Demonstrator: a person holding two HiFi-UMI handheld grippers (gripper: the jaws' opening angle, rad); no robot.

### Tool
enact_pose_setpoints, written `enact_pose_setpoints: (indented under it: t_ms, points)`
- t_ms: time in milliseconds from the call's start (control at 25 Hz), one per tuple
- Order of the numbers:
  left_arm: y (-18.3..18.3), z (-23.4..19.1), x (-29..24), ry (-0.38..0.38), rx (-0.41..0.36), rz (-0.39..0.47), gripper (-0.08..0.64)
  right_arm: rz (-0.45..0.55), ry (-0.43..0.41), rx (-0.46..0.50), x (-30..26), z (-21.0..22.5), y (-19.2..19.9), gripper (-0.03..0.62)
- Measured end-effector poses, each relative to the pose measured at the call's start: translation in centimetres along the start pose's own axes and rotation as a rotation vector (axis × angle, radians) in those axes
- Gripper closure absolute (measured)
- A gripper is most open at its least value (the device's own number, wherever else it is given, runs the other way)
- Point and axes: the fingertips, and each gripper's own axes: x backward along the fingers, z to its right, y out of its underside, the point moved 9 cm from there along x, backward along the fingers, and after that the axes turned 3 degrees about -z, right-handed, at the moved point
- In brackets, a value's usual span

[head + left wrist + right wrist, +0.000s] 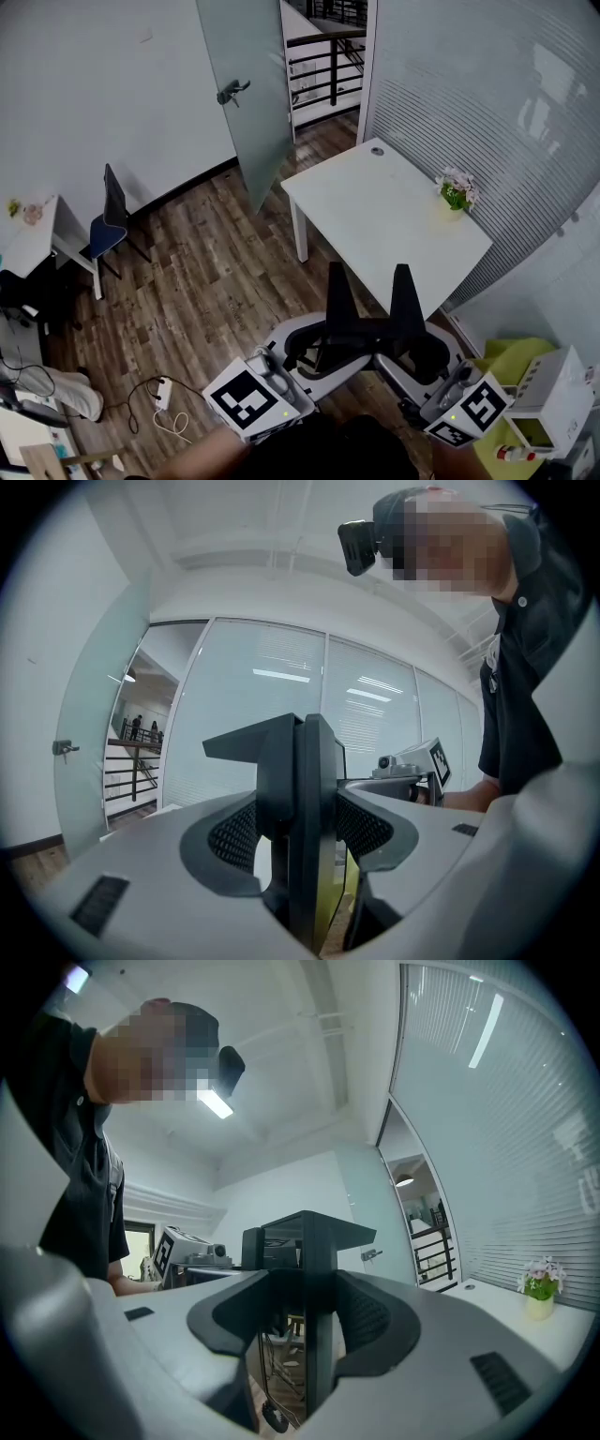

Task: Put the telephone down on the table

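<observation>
No telephone shows in any view. The white table (pixel 375 202) stands ahead across the wood floor, bare except for a small flower pot (pixel 457 192) at its right edge. Both grippers are held low, close to my body and well short of the table. My left gripper (pixel 336 277) points its black jaws forward, pressed together with nothing between them; in its own view the left gripper (pixel 302 726) shows the same. My right gripper (pixel 403 274) stands beside it, also shut and empty, as the right gripper (pixel 307 1222) confirms in its own view.
A frosted glass door (pixel 248 84) stands ajar behind the table, with a striped glass wall (pixel 487 94) to the right. A blue chair (pixel 108 220) and a white desk (pixel 37 234) are at the left. A power strip (pixel 161 392) with cable lies on the floor. A white box (pixel 553 394) sits at the lower right.
</observation>
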Motion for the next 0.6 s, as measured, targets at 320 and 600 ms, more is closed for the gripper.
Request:
enact_pose_setpoints:
  t_ms: [320, 600]
  points:
    - [-0.1, -4.8, -0.8, -0.021, 0.017, 0.003, 0.313, 0.006, -0.026, -0.018, -4.5, 2.9, -0.5, 0.356]
    - [-1.4, -9.9, -3.0, -0.054, 0.013, 0.002, 0.313, -0.006, -0.058, -0.009, -8.6, 7.6, -1.3, 0.356]
